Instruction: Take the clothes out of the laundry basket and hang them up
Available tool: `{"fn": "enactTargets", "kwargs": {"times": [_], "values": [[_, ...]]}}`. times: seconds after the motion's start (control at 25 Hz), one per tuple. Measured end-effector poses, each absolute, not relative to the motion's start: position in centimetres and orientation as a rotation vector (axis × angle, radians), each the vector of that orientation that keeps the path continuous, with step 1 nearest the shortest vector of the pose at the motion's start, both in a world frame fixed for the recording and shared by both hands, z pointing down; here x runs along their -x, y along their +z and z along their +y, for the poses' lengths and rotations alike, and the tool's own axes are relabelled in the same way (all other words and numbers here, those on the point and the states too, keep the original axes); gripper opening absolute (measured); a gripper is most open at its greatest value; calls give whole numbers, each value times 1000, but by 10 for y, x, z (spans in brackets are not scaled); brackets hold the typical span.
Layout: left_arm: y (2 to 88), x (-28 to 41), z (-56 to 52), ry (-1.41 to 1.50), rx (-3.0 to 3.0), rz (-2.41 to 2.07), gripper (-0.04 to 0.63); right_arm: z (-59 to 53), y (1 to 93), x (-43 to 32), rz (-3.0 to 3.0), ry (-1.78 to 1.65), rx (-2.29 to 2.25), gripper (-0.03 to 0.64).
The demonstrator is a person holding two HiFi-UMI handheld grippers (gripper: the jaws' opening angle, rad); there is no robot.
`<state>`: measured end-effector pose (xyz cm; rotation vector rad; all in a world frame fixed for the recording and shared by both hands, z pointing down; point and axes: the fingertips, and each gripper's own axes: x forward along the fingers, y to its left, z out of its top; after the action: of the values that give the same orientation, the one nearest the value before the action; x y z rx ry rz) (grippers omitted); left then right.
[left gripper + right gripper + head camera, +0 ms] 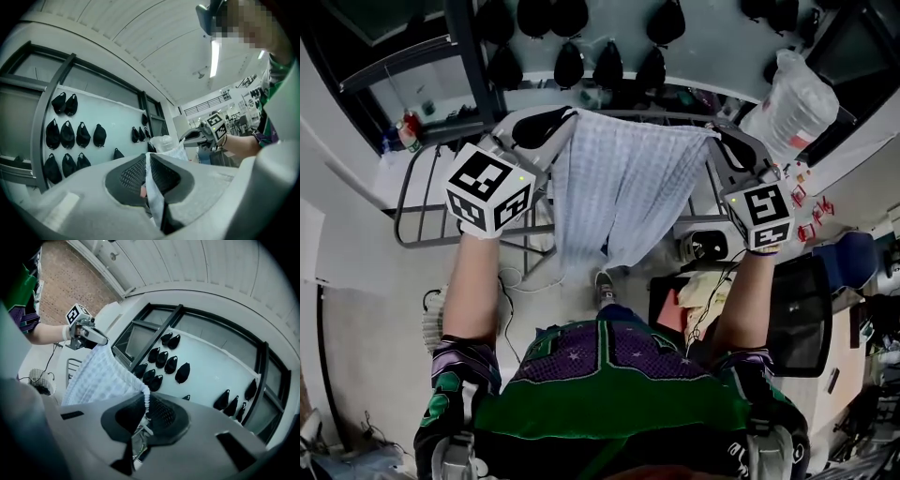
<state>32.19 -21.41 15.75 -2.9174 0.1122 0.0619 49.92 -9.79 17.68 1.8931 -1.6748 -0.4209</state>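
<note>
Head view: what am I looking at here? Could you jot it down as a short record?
Held item: pale checked garment, spread out, hanging down
Left gripper: shut on one top corner
Right gripper: shut on the other top corner
Behind: metal rack, black caps on the wall
Upper right of view: white plastic bag

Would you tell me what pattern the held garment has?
The garment has a fine pale blue-white check, clearest in the head view.
</note>
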Motion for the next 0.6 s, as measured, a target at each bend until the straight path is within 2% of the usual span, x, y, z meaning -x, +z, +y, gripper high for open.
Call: {"fn": "enactTargets", "kwargs": {"times": [0.36, 0.6], "values": [[146, -394, -248, 23, 2882, 198, 38, -129, 155, -570, -1704, -498, -1905, 26], [166, -446, -307, -76, 2890, 284, 38, -182, 176, -624, -1786, -445, -1892, 26]]}}
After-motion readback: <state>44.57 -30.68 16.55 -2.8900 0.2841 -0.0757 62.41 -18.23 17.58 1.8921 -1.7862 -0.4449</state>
